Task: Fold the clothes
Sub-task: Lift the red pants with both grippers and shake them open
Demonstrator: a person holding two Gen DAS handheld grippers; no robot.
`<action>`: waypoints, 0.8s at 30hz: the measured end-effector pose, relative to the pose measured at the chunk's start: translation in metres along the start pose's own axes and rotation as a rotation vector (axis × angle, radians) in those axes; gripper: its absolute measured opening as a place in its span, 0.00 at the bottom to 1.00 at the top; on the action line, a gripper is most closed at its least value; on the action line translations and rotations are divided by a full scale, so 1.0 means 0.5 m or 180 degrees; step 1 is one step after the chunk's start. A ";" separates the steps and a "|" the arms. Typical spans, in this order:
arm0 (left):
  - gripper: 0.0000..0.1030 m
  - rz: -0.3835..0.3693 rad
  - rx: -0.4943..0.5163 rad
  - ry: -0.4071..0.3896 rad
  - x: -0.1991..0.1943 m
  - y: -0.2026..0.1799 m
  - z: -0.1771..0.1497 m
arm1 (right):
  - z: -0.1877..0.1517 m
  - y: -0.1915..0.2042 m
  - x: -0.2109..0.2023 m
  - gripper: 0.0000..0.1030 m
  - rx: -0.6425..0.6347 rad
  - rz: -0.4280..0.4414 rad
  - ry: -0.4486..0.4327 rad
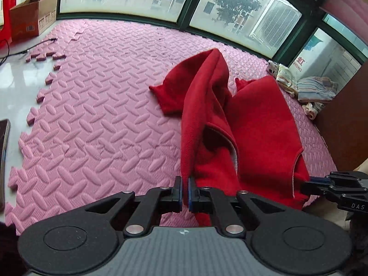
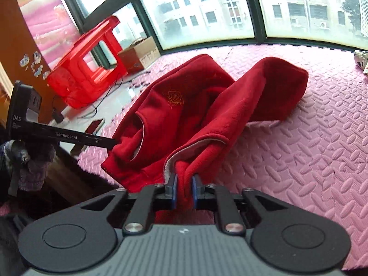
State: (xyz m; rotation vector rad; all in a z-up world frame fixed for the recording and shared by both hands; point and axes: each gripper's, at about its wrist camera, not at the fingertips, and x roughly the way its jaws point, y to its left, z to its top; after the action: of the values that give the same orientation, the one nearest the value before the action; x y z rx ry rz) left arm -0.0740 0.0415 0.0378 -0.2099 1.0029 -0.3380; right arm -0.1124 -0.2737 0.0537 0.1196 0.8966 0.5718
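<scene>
Pinching red garment [image 1: 257, 124], both tools [image 1: 185, 184] [image 2: 184, 184] clamped.

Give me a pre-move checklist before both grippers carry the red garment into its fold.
1. Left gripper shut on the red garment: ok, an edge is pinched between its fingers.
2. Right gripper shut on the garment: ok, a bunched fold sits between its fingers.
3. Garment lying flat: not ok, it hangs in draped folds.
4. Pink foam mat bare beside the garment: ok.
5. Small clothes pile apart from the garment: ok.
6. Which garment edges are held: cannot tell.
</scene>
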 end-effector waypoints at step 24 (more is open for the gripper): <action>0.68 0.0169 0.0079 -0.0292 0.038 -0.016 0.134 | 0.248 -0.198 0.044 0.26 -0.0193 -0.1083 -0.0179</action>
State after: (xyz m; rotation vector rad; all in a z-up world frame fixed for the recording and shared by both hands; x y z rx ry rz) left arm -0.0092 0.0281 0.0604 -0.1744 0.9115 -0.2899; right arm 0.0348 -0.3292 0.0833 -0.0711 0.8218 0.2766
